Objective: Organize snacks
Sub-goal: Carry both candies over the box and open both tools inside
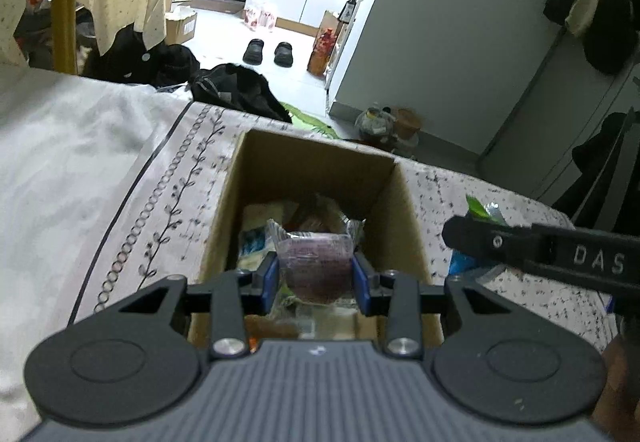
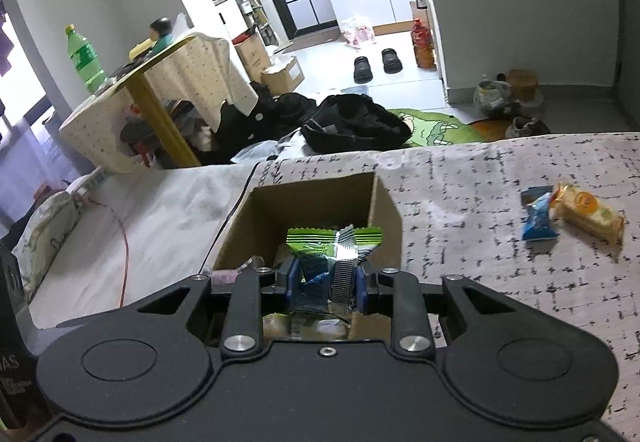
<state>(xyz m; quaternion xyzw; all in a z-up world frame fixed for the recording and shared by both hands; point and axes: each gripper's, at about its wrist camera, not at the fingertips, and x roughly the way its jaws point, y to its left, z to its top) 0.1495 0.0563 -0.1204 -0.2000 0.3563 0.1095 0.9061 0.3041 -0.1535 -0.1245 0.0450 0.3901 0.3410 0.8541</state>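
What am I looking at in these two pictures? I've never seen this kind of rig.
No robot here: a person holds a two-finger gripper in each hand, each with a camera looking forward along its fingers. One picture comes from the left gripper, pinching a purple snack packet over an open cardboard box that already holds snacks. The other comes from the right gripper, clamping a green snack packet above the same box. The box sits on a patterned cloth. Beside it, in the right view, a blue packet and an orange-labelled packet wait on the cloth.
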